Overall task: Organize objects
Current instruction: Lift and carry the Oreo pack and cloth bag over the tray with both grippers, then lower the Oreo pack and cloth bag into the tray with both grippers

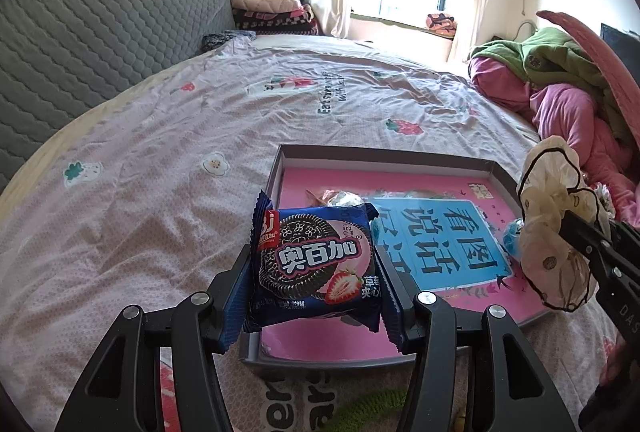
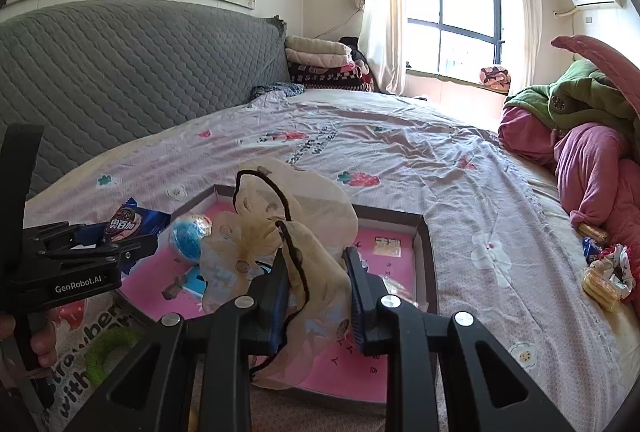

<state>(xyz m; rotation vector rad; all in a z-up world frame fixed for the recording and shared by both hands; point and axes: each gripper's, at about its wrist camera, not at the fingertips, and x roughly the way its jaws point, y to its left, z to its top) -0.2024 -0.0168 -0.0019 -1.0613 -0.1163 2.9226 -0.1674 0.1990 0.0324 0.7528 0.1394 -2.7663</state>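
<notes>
The left tongs (image 1: 316,264) grip a blue cookie packet (image 1: 316,260) reading "奥百加" over the shallow pink-lined box (image 1: 384,155) on the bed. The right tongs (image 2: 316,284), marked "GenRobot.AI", pinch a cream sheer scrunchie (image 2: 280,232), hiding the box's blue label.

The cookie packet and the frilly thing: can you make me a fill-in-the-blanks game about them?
1. The left tool grips a blue packet of ____ sandwich cookies.
2. The right tool is shut on a cream sheer frilly scrunchie edged in ____.
3. Both hover over a shallow grey box whose floor is ____.
4. The box lies on a ____.

Missing words: strawberry; black; pink; bed
</notes>
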